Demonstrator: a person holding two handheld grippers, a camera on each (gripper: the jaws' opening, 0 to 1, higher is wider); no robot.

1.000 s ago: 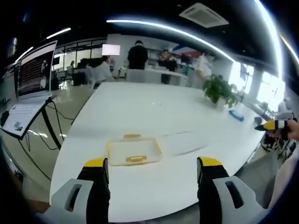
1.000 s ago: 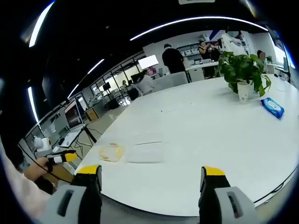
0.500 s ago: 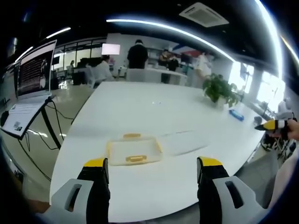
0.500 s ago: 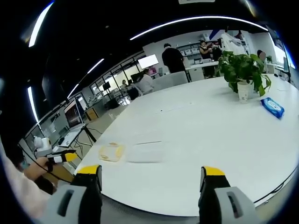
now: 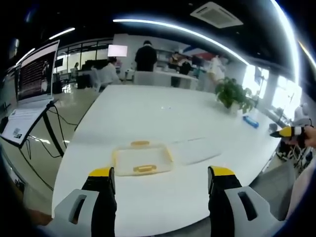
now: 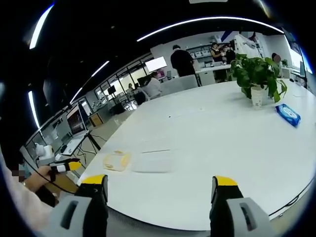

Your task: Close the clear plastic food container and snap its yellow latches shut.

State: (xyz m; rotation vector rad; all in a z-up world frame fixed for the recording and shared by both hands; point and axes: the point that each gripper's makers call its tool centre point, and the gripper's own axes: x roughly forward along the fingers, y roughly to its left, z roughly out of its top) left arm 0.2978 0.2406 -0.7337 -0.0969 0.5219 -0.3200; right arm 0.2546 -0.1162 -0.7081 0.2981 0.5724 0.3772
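Left gripper view: big white table [image 5: 163, 123] across mid frame, open-plan office behind w/ ceiling light strips, wall screen at upper centre, people standing at a far counter. Laptop [image 5: 34, 74] on a stand at upper left, cables trailing below it. Potted plant [image 5: 232, 95] at right of centre, blue packet [image 5: 251, 122] just below-right of it. Clear container [image 5: 141, 159] lower centre on the table, lidless, yellow latches [image 5: 143, 168] on near and far edges; clear lid [image 5: 193, 150] flat just right of it, faint against the white top, edges hard to trace. Left gripper [image 5: 162, 182] at bottom, jaws spread wide, nothing between them, short of the container. Right gripper [image 5: 282, 132] at right edge, in a hand; jaw state there can't be told.

Right gripper view: same table [image 6: 222, 143], tilted, running from lower left to upper right. Plant [image 6: 256, 74] in a white pot at upper right, blue packet [image 6: 288, 114] right edge. Container [image 6: 116, 160] small at left of centre, lid [image 6: 154, 161] beside it to the right, prob. touching but too small to tell. Right gripper [image 6: 162, 190] at bottom, jaws parted, empty, well apart from the container. Left gripper [image 6: 69, 166] at lower left, held in a hand, partly cut off.
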